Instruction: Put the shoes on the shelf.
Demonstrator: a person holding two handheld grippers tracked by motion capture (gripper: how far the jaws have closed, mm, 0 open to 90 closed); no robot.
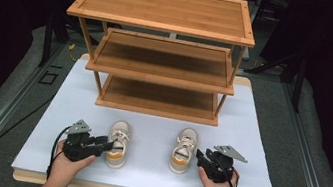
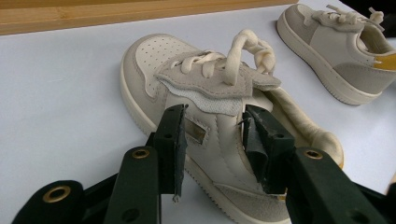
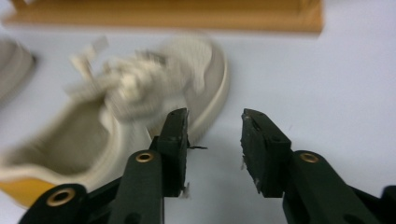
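Far left of the white mat (image 1: 159, 128): left gripper (image 1: 106, 143), gripped in the person's left hand, jaws pointing at the left shoe (image 1: 117, 145). Seen along the left gripper (image 2: 215, 122) itself: jaws spread, one pad outside the shoe's side panel, the other by the tongue and opening, with the upper of the left shoe (image 2: 210, 140) between them. No squeeze visible, sole flat on the mat.

Next along, well apart from its twin: right shoe (image 1: 184, 150), toe toward the wooden rack (image 1: 161, 47), yellow patch at the heel. Just beside its heel, the right gripper (image 1: 202, 156), jaws spread and empty; in its own view, blurred, the right shoe (image 3: 140, 93) just off the left pad, bare mat between the pads.

Likely handling: small, light, child-size sneakers; soft padded collar and floppy tongue, firmer rubber sole, loose laces prone to snagging. Best hold probably across the side wall near the collar or on the heel counter, one pad inside and one outside. Worth avoiding: laces or tongue alone, too limp to stop a swing. Modest pressure enough; a hard pinch only crushes the upper.
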